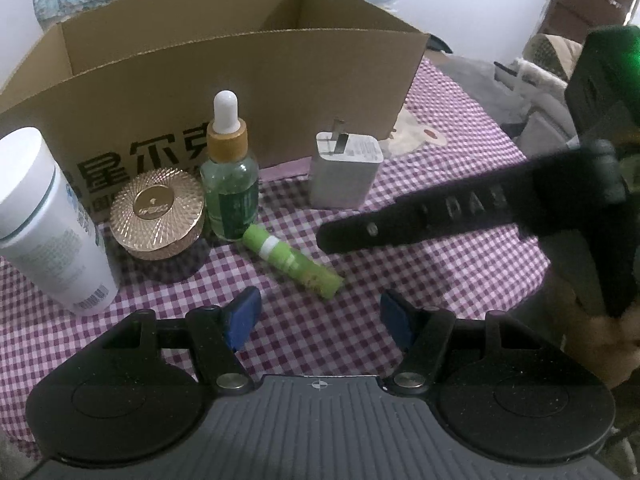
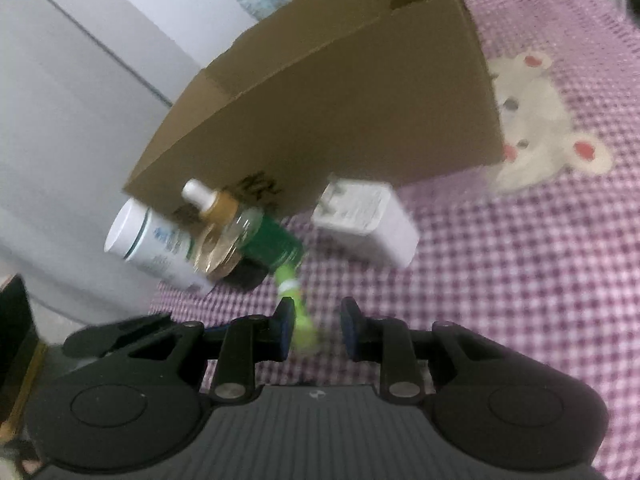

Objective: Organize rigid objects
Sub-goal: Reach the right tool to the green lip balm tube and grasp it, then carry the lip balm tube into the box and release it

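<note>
A green tube [image 1: 292, 264] lies flat on the purple checked cloth [image 1: 440, 280]. Behind it stand a dropper bottle [image 1: 230, 184], a gold-lidded jar [image 1: 158, 216] and a tall white bottle [image 1: 48, 220]. A white plug charger [image 1: 344, 168] stands to the right, prongs up. My left gripper [image 1: 320, 320] is open over bare cloth just in front of the tube. My right gripper [image 1: 332, 236] reaches in from the right, its tip close above the tube. In the right wrist view the right gripper [image 2: 317, 320] has its jaws nearly together, and the green tube [image 2: 302, 320] shows beside the left finger, not pressed.
An open cardboard box [image 1: 240, 72] with printed characters stands right behind the row of objects; its wall [image 2: 340, 100] fills the upper right wrist view. A bear figure [image 2: 536, 120] is printed on the cloth to the right. A white wall [image 2: 60, 120] lies past the table's left edge.
</note>
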The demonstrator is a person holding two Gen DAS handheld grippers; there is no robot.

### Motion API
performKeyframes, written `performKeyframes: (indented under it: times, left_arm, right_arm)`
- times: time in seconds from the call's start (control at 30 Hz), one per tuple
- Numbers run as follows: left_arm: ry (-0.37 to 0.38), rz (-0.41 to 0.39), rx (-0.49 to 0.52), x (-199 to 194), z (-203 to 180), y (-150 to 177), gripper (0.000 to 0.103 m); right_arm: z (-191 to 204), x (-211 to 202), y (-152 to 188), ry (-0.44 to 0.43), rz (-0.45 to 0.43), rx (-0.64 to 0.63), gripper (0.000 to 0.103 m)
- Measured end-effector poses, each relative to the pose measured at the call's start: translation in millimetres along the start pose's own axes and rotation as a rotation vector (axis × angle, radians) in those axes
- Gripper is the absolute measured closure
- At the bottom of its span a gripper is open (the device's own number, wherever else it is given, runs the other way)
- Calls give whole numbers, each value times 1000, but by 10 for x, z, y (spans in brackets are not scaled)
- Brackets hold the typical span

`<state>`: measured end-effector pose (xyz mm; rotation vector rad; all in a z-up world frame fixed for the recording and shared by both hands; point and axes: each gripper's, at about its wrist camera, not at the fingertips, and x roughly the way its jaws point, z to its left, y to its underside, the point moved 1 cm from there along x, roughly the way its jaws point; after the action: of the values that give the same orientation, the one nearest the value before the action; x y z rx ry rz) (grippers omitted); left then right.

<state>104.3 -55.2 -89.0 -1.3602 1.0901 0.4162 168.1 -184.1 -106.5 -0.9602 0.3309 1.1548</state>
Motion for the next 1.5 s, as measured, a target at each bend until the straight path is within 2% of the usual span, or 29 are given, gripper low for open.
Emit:
performKeyframes:
  times: [0.1, 0.17, 0.5, 0.73, 0.97, 1.2, 1.37, 1.5]
  left_arm:
    - [-2, -2, -2, 5, 27, -3, 38]
    - [0, 5, -14, 21, 54, 0, 42]
    - [-8, -11, -32, -35, 163, 37, 54]
    - [-13, -14, -14, -74, 115, 66, 55]
    - [-3, -45, 1, -223, 12, 31, 55]
    - [-4, -113, 15, -562, -89, -40, 55]
    - [-20, -190, 46, -896, -162, -193, 55]
    - [-32, -236, 67, -1144, -152, -460, 55]
  right_arm:
    - [25, 42, -53, 4, -1, -5, 76]
    - [58, 107, -52, 8, 26, -11, 76]
    - [113, 290, 32, -108, 113, 53, 78]
    - [-18, 209, 49, -144, 116, 122, 79]
    - [-20, -72, 77, -145, 74, 132, 79]
    - [185, -427, 36, -138, 6, 70, 79]
    - [440, -751, -75, -139, -68, -1, 79]
    - [661, -986, -274, -148, -129, -69, 79]
